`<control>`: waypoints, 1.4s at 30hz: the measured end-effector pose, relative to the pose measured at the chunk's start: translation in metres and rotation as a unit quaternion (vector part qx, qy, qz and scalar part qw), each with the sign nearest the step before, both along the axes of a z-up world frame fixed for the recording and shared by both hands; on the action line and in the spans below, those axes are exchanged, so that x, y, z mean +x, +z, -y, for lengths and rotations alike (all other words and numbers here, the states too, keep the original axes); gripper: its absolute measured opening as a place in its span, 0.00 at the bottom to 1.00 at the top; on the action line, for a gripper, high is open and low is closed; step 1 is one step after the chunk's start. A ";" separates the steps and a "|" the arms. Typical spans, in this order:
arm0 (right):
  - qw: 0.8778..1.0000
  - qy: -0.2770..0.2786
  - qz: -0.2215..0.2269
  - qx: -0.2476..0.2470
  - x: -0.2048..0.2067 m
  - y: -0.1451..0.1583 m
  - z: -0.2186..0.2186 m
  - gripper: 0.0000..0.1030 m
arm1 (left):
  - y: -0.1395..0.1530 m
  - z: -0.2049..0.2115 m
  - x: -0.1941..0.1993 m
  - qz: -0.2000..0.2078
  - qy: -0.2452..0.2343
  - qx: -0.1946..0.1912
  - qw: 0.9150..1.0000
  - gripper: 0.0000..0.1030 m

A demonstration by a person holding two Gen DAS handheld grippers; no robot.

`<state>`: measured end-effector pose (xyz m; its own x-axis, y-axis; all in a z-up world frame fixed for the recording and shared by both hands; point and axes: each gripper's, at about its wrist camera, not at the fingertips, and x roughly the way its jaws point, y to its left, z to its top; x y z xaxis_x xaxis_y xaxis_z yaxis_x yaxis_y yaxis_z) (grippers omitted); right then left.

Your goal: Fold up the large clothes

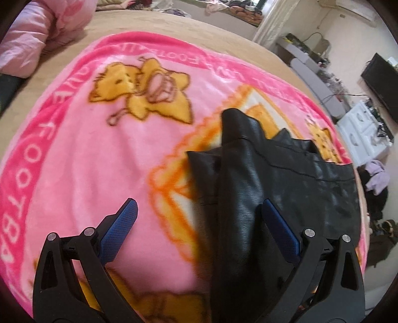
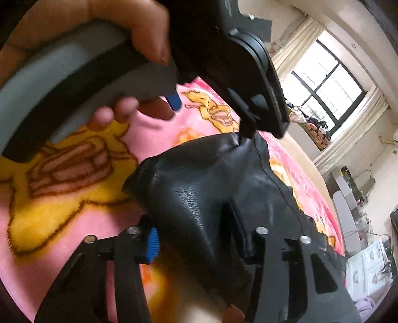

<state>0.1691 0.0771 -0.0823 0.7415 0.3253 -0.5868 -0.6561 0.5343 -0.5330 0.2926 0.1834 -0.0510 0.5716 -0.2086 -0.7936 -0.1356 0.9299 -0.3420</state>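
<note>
A black leather garment (image 1: 248, 179) lies bunched on a pink cartoon blanket (image 1: 99, 149). In the left wrist view my left gripper (image 1: 199, 203) stands wide open; a raised fold of the garment runs up between its fingers, close to the right blue pad (image 1: 281, 228), with no pad pressing on it. In the right wrist view my right gripper (image 2: 194, 223) is shut on a bulging fold of the garment (image 2: 194, 188); its left pad (image 2: 151, 246) shows and leather hides the other. A hand (image 2: 139, 29) holds the left gripper (image 2: 211, 119) above, one black fingertip at the garment's upper edge.
The blanket (image 2: 74, 248) covers a beige bed (image 1: 174, 22), with a pink quilt (image 1: 37, 37) heaped at the far left corner. Beyond the bed's right edge stand a white drawer unit (image 1: 365, 129), a dark screen (image 1: 383, 82) and cluttered shelves. A window (image 2: 328, 84) is behind.
</note>
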 end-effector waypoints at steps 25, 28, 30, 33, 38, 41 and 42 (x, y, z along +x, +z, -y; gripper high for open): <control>0.995 -0.024 0.023 0.093 -0.005 0.042 0.038 0.22 | 0.014 0.039 -0.006 0.066 -0.061 -0.109 0.990 0.26; 0.993 -0.030 0.029 0.108 -0.005 0.052 0.049 0.22 | 0.030 0.049 -0.011 0.089 -0.069 -0.104 0.988 0.26; 0.992 -0.034 0.034 0.119 -0.008 0.060 0.059 0.21 | 0.043 0.060 -0.015 0.106 -0.073 -0.097 0.987 0.26; 0.989 -0.043 0.038 0.135 -0.011 0.072 0.076 0.20 | 0.056 0.074 -0.018 0.116 -0.078 -0.096 0.986 0.27; 0.983 -0.066 0.050 0.163 -0.012 0.093 0.116 0.18 | 0.086 0.120 -0.015 0.131 -0.098 -0.085 0.983 0.31; 0.977 -0.084 0.046 0.191 -0.010 0.102 0.145 0.18 | 0.100 0.148 -0.012 0.137 -0.113 -0.075 0.981 0.33; 0.974 -0.090 0.046 0.200 -0.009 0.104 0.156 0.18 | 0.102 0.156 -0.011 0.138 -0.117 -0.073 0.981 0.33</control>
